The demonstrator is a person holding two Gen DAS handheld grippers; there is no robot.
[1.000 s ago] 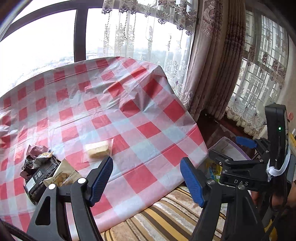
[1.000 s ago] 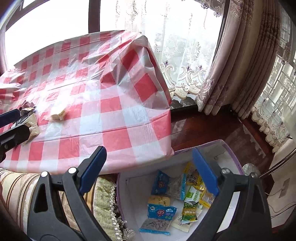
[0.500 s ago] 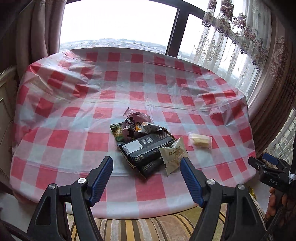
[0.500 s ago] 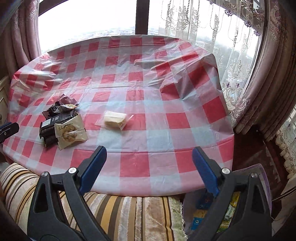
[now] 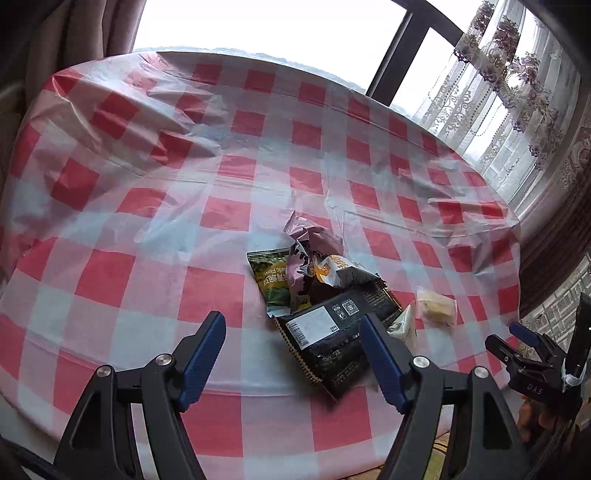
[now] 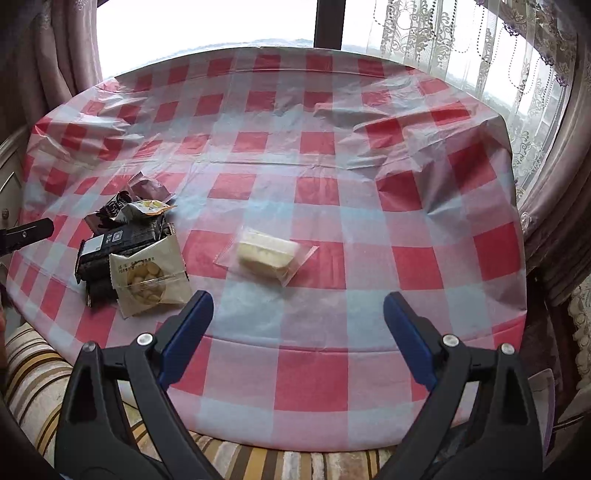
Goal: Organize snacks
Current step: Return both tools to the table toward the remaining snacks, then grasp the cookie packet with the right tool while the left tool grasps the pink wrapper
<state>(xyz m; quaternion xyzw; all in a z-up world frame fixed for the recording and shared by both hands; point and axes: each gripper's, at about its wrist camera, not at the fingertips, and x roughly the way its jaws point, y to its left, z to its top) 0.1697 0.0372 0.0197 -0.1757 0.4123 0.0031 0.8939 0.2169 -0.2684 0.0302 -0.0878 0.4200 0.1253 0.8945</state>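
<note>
Both grippers are hovering with jaws spread wide and nothing between them: the left gripper (image 5: 291,336) is filling the bottom of its own view, and the right gripper (image 6: 297,314) is doing the same in its view, each sitting over the near edge of the red-and-white checked tablecloth (image 6: 314,369). In the left wrist view, the black packet (image 5: 332,332) is lying just past the blue fingertips, its long axis running from upper right to lower left of the frame, white label facing up. Beyond it, toward frame centre, a green packet (image 5: 271,277) is lying with its long axis near vertical, and a crumpled purple wrapper (image 5: 306,254) and an orange-and-white packet (image 5: 340,271) are piling against the black one. In the right wrist view, a beige packet with a round window (image 6: 147,277) is resting at lower left, overlapping the black packet. A clear-wrapped pale cake (image 6: 266,253) is lying alone at frame centre, well apart from the pile, its long axis slanting from upper left to lower right. At the far edge, a window (image 6: 207,22) and lace curtains (image 6: 443,44) are standing behind the table.
</note>
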